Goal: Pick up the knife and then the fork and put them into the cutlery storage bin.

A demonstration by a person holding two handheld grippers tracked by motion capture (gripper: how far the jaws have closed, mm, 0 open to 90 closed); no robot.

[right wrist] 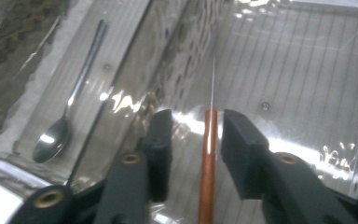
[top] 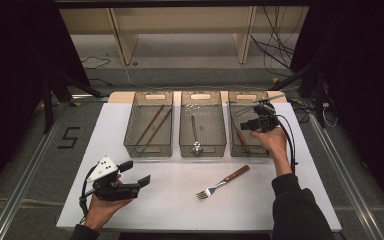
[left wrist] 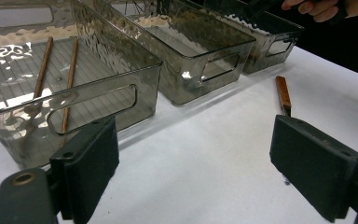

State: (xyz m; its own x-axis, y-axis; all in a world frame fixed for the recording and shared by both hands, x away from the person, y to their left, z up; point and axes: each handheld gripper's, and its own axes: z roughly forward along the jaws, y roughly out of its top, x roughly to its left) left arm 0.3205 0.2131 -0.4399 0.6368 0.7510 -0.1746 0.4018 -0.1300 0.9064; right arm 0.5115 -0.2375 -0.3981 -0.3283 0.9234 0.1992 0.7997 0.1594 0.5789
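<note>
Smoked-grey plastic makes up three bins standing in a row across the far half of the white table (top: 180, 200). At about one o'clock from the table's middle, the right gripper (top: 254, 119) hangs over the right bin (top: 236, 100). In the right gripper view its jaws stand partly apart, with a gap on each side of a knife (right wrist: 208, 158) that has a reddish wooden handle and a thin blade. The knife lies inside that bin, its handle running toward six o'clock between the jaws; the pads do not press on it, so nothing is gripped. No earlier picture is at hand to judge any jaw motion.

Toward eleven o'clock in the same view, beyond the bin's wall, a metal spoon (right wrist: 51, 137) rests in the middle bin (top: 202, 146). The left bin (top: 148, 150) holds two brown chopsticks (top: 152, 124) laid lengthwise.

Down at seven o'clock on the table, the left gripper (top: 136, 175) sits low in the person's hand, its jaws spread wide with only bare table between them. A fork (top: 223, 182) with a wooden handle lies on the table at about five o'clock from the middle, well apart from both grippers, its tines pointing toward eight o'clock.
</note>
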